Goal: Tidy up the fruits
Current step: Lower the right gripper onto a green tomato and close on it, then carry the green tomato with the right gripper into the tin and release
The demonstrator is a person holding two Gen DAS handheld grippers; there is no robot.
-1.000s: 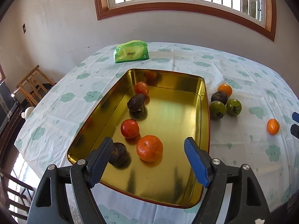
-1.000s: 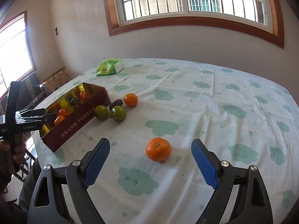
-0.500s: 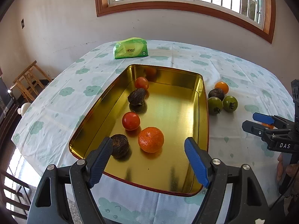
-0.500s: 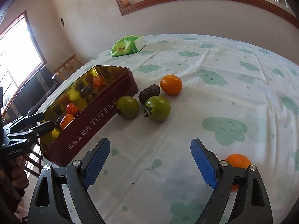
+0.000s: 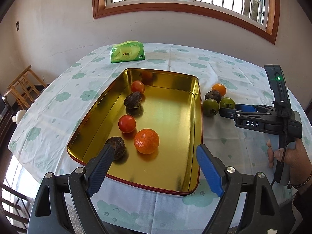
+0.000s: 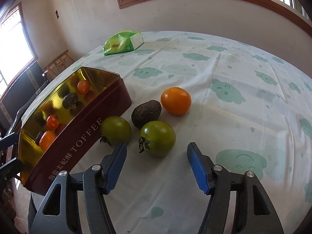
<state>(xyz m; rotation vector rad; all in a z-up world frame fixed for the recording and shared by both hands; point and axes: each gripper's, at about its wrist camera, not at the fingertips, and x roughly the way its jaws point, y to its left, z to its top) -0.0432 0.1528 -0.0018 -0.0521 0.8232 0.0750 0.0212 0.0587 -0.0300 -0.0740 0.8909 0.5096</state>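
A gold tin (image 5: 197,97) with a dark red TOFFEE wall (image 6: 87,136) holds an orange (image 5: 146,141), two red tomatoes (image 5: 127,123) and two dark wrinkled fruits (image 5: 133,102). My left gripper (image 5: 154,147) hovers over the tin's near end, its jaws opening with nothing between them. Right of the tin lie two green tomatoes (image 6: 157,138) (image 6: 116,129), a dark fruit (image 6: 146,113) and an orange (image 6: 176,100). My right gripper (image 6: 157,146) points down at the nearer green tomato. Its jaws are closing, and the tomato sits just ahead of the tips, untouched.
A green tissue pack (image 5: 127,54) lies at the far side of the cloud-print tablecloth. A wooden chair (image 5: 23,89) stands off the table's left edge. A person's hand (image 5: 288,156) holds the right gripper's handle at the right.
The right gripper left the lone orange, swung left to the fruit cluster beside the tin, and narrowed its jaws. The left gripper stayed over the tin and its jaws widened slightly.
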